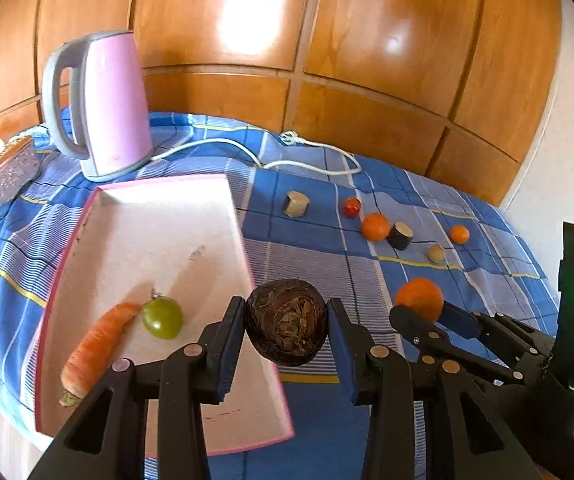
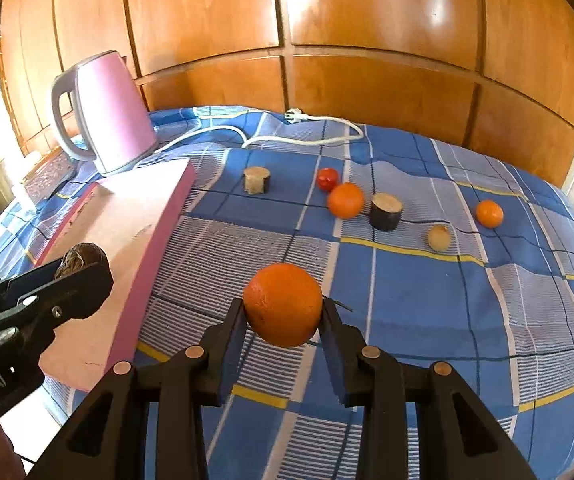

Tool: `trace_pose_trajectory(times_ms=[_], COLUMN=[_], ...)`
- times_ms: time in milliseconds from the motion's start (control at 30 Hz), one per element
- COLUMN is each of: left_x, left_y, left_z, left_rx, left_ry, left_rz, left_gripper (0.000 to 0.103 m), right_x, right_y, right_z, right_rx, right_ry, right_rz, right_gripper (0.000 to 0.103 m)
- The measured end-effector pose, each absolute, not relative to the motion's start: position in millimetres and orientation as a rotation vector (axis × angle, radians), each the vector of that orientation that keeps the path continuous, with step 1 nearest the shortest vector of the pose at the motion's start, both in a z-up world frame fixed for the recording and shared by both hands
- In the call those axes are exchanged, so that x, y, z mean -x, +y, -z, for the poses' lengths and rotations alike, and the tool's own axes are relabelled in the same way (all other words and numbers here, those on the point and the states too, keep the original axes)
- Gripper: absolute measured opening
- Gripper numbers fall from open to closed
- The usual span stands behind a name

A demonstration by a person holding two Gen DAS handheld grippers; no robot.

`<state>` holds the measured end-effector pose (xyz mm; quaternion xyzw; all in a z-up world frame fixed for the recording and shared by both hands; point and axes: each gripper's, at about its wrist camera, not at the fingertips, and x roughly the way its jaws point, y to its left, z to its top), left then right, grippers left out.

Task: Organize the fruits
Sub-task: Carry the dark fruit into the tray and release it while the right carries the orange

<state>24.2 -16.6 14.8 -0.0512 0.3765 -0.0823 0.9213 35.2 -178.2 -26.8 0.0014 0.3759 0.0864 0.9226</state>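
on a surface covered with a blue checked cloth (image 2: 427, 320), in front of a wall of glossy wooden panels (image 2: 367, 20), fruit and vegetables are spread out. at the far left stands a pink electric kettle (image 1: 107, 108) with a grey handle, its white cord (image 1: 307, 160) trailing across the cloth. in front of the kettle lies a shallow pink-edged box lid (image 1: 159, 232); inside it a carrot (image 1: 95, 352) lies touching a green round fruit (image 1: 163, 318). the left tongs (image 1: 287, 320) are clenched on a dark brown, rough-skinned round fruit (image 1: 287, 320), held in the air above the lid's right edge. just beside them, the right tongs (image 2: 283, 306) grip a large orange (image 2: 283, 304) between their pads, lifted over the cloth. farther back on the cloth lie loose pieces: a second orange (image 2: 345, 200), touching a small red fruit (image 2: 327, 179) behind it, a dark-skinned cut chunk (image 2: 385, 212) just beside the orange, a pale cut chunk (image 2: 257, 179) nearer the lid, a smaller orange (image 2: 489, 213) off to the right, and a small tan round fruit (image 2: 439, 238).
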Motion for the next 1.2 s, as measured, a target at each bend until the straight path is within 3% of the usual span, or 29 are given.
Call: trace_pose_trajectory(times_ms=[700, 1200], left_x=[-37, -72], left_y=[66, 109], left_z=[-36, -22], left_rx=[0.179, 0.231], left_ry=[0.707, 0.764], left_rz=[0.019, -0.077], left_gripper=[0.041, 0.042], right_x=[-58, -78], right_y=[-114, -44], right_z=[6, 10], right_rx=[0.066, 0.147], right_ry=[0.756, 0.797], right_rz=[-0.363, -0.501], right_gripper=[0.037, 0.038])
